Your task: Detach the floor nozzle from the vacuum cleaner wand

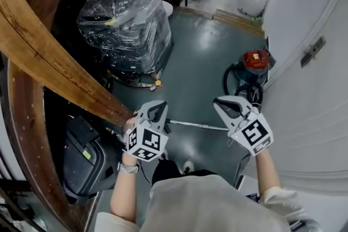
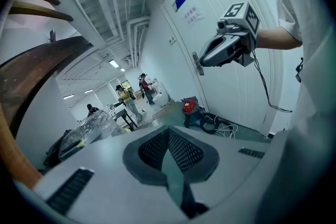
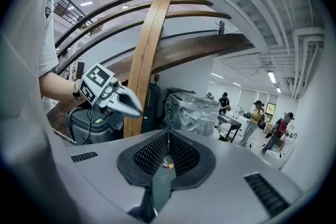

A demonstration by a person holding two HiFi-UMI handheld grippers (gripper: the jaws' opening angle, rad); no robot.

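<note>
Dark green floor [image 1: 209, 46], metal wand [image 1: 198, 125] lying across it; left gripper [image 1: 156, 110] and right gripper [image 1: 224, 103] both closed, empty, held apart.

Open lane over floor [image 1: 198, 57] ahead. Left crowded: curved wooden beam [image 1: 49, 62], wrapped machine [image 1: 128, 22]. Right: red vacuum canister [image 1: 255, 61], wall [image 1: 312, 95].

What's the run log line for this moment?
left gripper: shut, empty | right gripper: shut, empty | thin silver metal wand: lying on floor
</note>
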